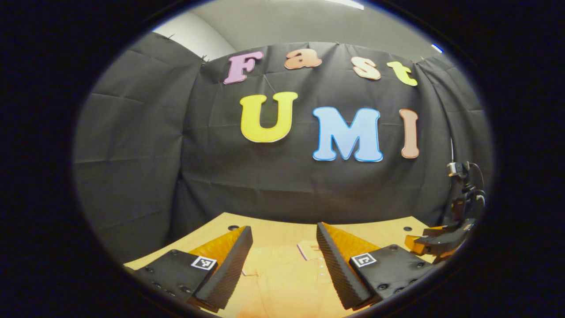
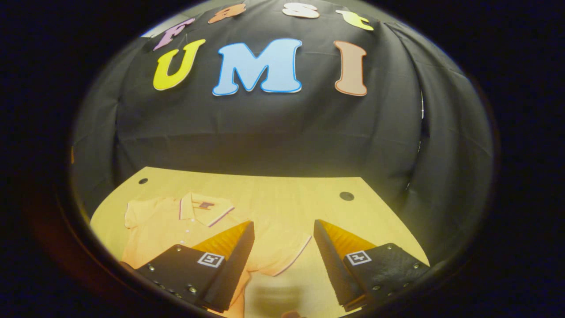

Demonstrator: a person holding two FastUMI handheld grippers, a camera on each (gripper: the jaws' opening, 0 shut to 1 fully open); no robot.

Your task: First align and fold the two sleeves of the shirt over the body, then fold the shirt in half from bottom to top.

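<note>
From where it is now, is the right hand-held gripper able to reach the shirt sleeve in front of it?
Probably yes. The right hand-held gripper is open above the table, and the sleeve lies flat just ahead between its fingers, with nothing in between.

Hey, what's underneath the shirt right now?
The shirt lies flat on the wooden table. Both sleeves are still spread out. Anything beneath the fabric is covered and cannot be seen.

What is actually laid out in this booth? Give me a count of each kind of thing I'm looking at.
Polo shirts: 1, the polo shirt, lying flat with its sleeves unfolded
Tables: 1, the wooden table
Handheld tools: 2, the left tool and the right tool, both open
Total: 4
</note>
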